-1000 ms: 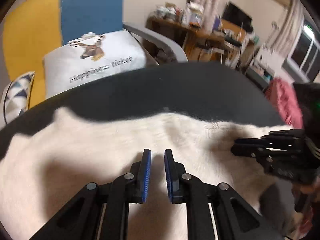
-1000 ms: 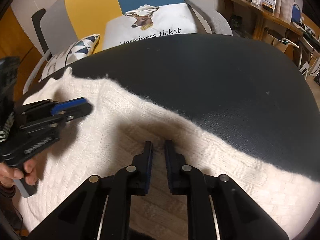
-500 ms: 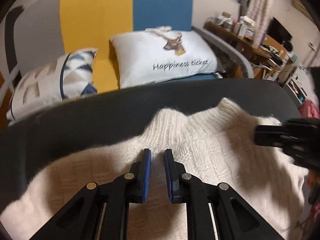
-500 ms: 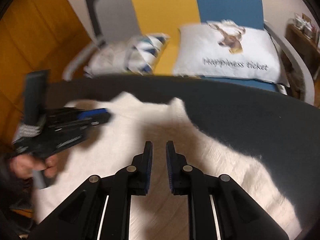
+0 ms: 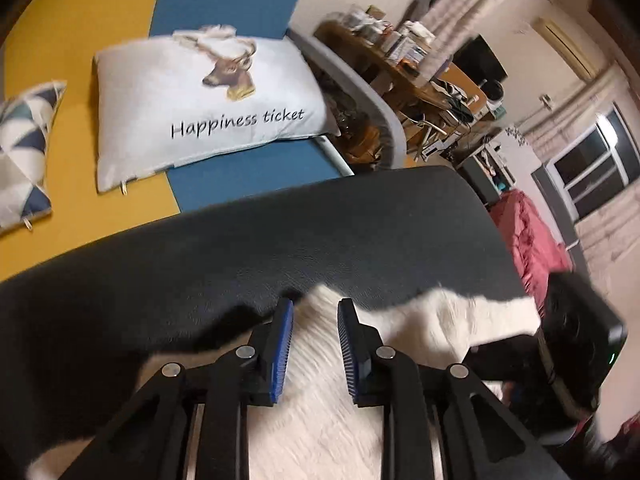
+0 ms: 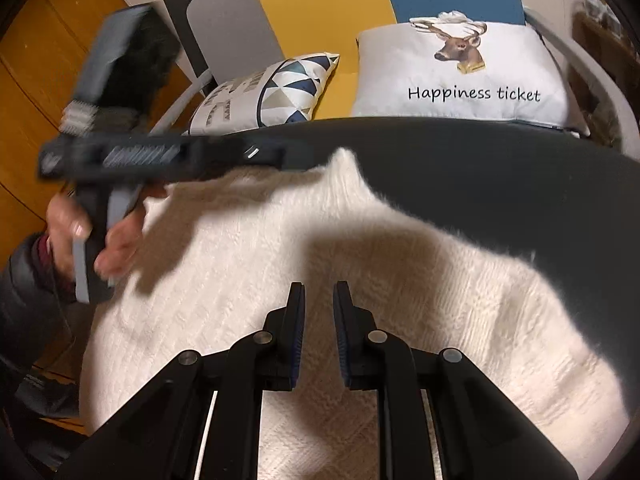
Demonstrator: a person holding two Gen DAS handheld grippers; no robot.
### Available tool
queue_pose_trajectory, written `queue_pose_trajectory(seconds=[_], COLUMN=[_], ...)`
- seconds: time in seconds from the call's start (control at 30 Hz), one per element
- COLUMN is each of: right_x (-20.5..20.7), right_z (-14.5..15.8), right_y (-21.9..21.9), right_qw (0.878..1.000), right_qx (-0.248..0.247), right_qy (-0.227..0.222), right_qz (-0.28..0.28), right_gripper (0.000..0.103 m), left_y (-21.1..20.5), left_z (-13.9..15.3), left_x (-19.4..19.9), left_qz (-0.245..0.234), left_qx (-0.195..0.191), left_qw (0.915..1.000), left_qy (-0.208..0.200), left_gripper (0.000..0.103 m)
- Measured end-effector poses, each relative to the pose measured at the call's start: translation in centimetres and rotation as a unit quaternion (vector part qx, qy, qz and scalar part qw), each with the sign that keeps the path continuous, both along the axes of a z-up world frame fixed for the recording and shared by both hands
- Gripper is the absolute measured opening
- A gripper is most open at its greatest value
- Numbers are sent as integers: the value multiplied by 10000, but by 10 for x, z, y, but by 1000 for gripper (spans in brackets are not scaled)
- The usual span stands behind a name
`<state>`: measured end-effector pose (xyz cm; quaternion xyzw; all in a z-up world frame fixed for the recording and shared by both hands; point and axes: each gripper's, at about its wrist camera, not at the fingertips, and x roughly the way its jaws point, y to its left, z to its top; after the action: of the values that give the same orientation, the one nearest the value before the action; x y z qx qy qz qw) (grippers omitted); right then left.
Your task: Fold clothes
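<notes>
Cream knitted sweater [image 6: 360, 280], fuzzy-surfaced, lying spread on a dark, leather-textured table [image 6: 520, 184]; in the right wrist view it covers the near and left part of the tabletop, with one corner peaking up toward the far edge. Left claw [image 5: 314, 312]: blue-padded fingers parted and opening, set at the sweater's far edge where cream knit shows in the gap between them; the pads do not press on it. In the right wrist view the same left claw [image 6: 296, 160] appears blurred, reaching across the upper left with its tip at the peaked corner, gripped by a hand [image 6: 80, 236] emerging from a dark sleeve. Right claw [image 6: 318, 296]: fingers a narrow gap apart, hovering above the middle of the sweater, nothing clamped; whether the tips touch the knit cannot be told. Its dark body shows, blurred, at the right edge of the left wrist view. Background items: white cushion [image 5: 208, 100] printed with a deer head and "Happiness ticket"; a second cushion [image 6: 272, 88] with blue and grey triangles; both resting on a sofa [image 5: 240, 4] in yellow, blue and grey panels behind the table. Cluttered wooden desk [image 5: 420, 68] and a window [image 5: 592, 168] far right.
</notes>
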<state>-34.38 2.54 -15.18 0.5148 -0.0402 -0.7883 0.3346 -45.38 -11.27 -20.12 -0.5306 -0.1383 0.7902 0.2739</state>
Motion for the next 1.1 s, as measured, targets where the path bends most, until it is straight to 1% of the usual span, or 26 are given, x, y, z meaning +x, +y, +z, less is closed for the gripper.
queue_pose_trajectory(seconds=[0.07, 0.13, 0.23, 0.27, 0.33, 0.37, 0.4, 0.47, 0.53, 0.6, 0.67, 0.7, 0.73, 0.8, 0.83, 0.87, 0.9, 0.93, 0.97, 1.03, 1.1], right_x=[0, 1, 1, 1, 2, 4, 5, 6, 8, 10, 11, 11, 11, 12, 13, 13, 13, 12, 12, 12, 14], right_z=[-3, -7, -11, -11, -10, -9, -9, -9, -9, -10, -10, -10, -10, -11, -11, -11, -11, -11, -10, -8, 2], right_y=[3, 4, 3, 4, 4, 5, 5, 4, 4, 2, 0, 0, -1, 0, 0, 1, 1, 2, 3, 3, 1], right_qw=[9999, 9999, 9998, 9998, 9997, 9997, 9996, 9996, 9996, 9995, 9993, 9991, 9989, 9987, 9985, 9985, 9984, 9984, 9983, 9982, 9983], right_qx=[-130, -145, -181, -202, -232, -246, -251, -245, -225, -169, -130, -125, -112, -117, -121, -138, -158, -177, -197, -228, -392], right_qy=[-50, -59, -49, -39, -41, -47, -39, -3, 55, 127, 163, 156, 170, 167, 164, 149, 131, 113, 80, 9, 11], right_qz=[0, 9, 16, 8, -37, -63, -81, -116, -155, -213, -303, -368, -412, -471, -499, -512, -521, -530, -539, -555, -438], right_gripper=[16, 16, 16, 16, 16, 16, 16, 16, 16, 16, 16, 16, 16, 16, 16, 16, 16, 16, 16, 16, 16], left_y=[-5, -4, 7, 13, 19, 22, 24, 29, 33, 37, 52, 60, 62, 61, 55, 48, 36, 21, 3, -30, -62], left_z=[-7, -9, -12, -12, -7, -5, -2, 8, 18, 28, 16, 9, 1, -6, -3, 0, 6, 13, 21, 34, 38], left_x=[-8, -11, -15, -12, -4, 0, 4, 18, 33, 47, 45, 43, 38, 33, 33, 32, 34, 38, 44, 56, 66], left_qz=[112, 134, -40, -81, -43, -20, 2, 140, 282, 423, 472, 493, 508, 592, 646, 702, 833, 981, 1093, 1190, 1295], left_qx=[170, 279, 333, 284, 85, -16, -118, -347, -577, -805, -1450, -1783, -1827, -1786, -1568, -1326, -990, -678, -347, 95, 147], left_qw=[9996, 9992, 9987, 9987, 9997, 9999, 9999, 9979, 9924, 9833, 9731, 9663, 9682, 9701, 9754, 9804, 9847, 9866, 9879, 9886, 9880], left_qy=[-197, -255, -387, -409, -208, -100, 7, 521, 1049, 1574, 1727, 1790, 1630, 1533, 1411, 1279, 1167, 1110, 1040, 921, 833], left_gripper=[23, 23, 25, 24, 20, 8, 5, 4, 4, 4, 4, 4, 4, 4, 5, 8, 9, 11, 13, 14, 17])
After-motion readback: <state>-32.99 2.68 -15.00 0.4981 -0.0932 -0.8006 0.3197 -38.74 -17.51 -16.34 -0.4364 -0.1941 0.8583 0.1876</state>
